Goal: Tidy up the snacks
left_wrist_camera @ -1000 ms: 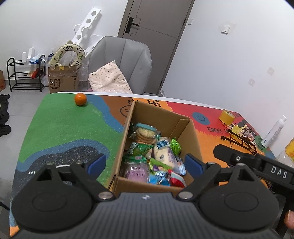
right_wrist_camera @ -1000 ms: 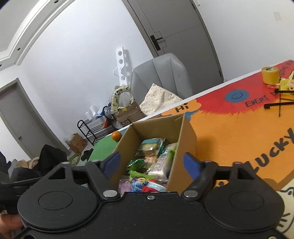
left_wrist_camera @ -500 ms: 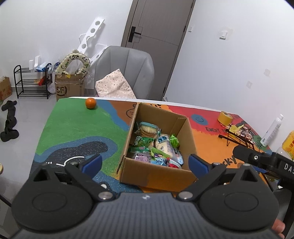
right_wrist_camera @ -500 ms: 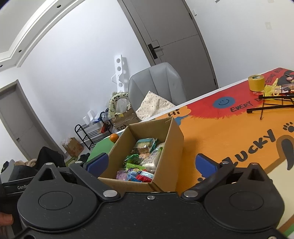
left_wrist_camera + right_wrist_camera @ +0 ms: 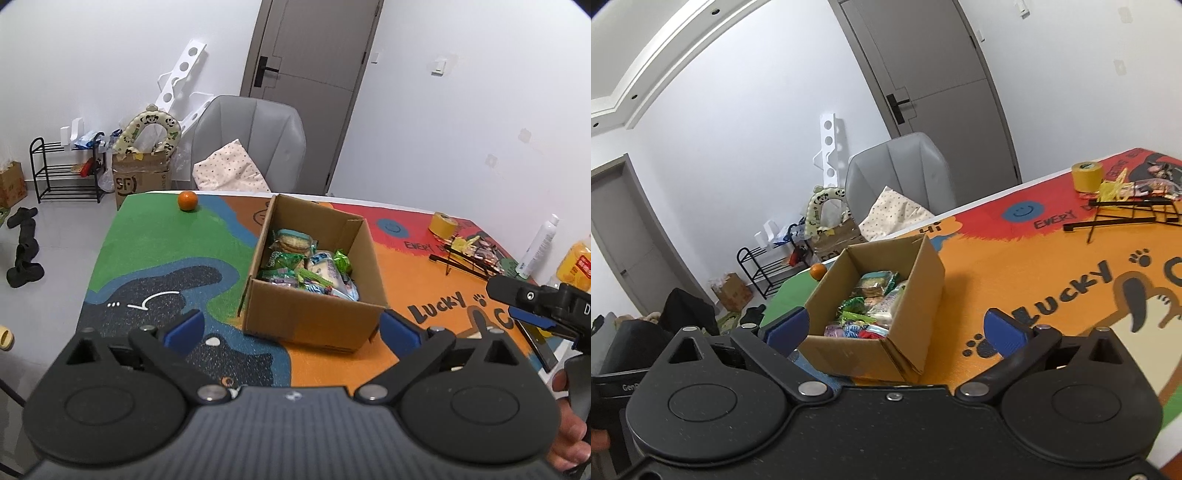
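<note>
Snacks (image 5: pixel 308 264) are sitting packed in the box (image 5: pixel 314 317) mid-bench; both the left gripper (image 5: pixel 291 328) and right gripper (image 5: pixel 894 328) are hanging released, empty.

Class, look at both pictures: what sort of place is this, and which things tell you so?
Most likely a room in a home: a grey padded chair by a grey door, a black wire shoe rack, and a colourful cartoon table mat holding a cardboard box of snacks.

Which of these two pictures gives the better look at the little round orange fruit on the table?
The left wrist view. There the round orange fruit sits whole and unobstructed on the green patch of the colourful table mat. In the right wrist view the fruit is smaller and partly hidden behind the open cardboard box of snacks.
</note>
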A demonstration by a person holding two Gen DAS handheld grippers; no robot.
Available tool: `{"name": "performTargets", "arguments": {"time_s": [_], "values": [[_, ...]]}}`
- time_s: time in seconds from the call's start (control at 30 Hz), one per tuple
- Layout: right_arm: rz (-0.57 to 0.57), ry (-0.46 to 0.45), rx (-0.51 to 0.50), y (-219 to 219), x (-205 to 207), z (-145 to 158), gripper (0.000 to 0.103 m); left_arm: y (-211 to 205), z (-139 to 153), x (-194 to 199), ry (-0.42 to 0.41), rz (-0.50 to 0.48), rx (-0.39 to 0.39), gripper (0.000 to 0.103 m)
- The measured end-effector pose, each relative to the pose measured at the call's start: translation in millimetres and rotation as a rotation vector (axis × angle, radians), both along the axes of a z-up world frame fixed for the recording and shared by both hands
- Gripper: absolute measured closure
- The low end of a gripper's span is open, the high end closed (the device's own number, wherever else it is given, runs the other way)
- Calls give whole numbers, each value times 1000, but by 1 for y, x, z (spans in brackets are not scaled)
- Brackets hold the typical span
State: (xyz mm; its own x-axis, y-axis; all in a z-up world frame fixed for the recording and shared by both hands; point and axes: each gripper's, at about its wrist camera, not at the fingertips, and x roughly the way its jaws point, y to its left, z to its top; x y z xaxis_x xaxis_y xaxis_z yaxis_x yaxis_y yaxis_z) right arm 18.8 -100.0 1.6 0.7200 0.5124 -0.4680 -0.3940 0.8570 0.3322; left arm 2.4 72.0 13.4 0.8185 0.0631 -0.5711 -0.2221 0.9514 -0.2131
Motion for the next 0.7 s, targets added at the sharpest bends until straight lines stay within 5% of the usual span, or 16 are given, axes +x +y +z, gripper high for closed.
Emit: {"name": "performTargets", "arguments": {"time_s": [0.7], "values": [[19, -79, -84, -35, -59, 41, 0, -19, 20, -66, 2, -3, 106, 1]]}}
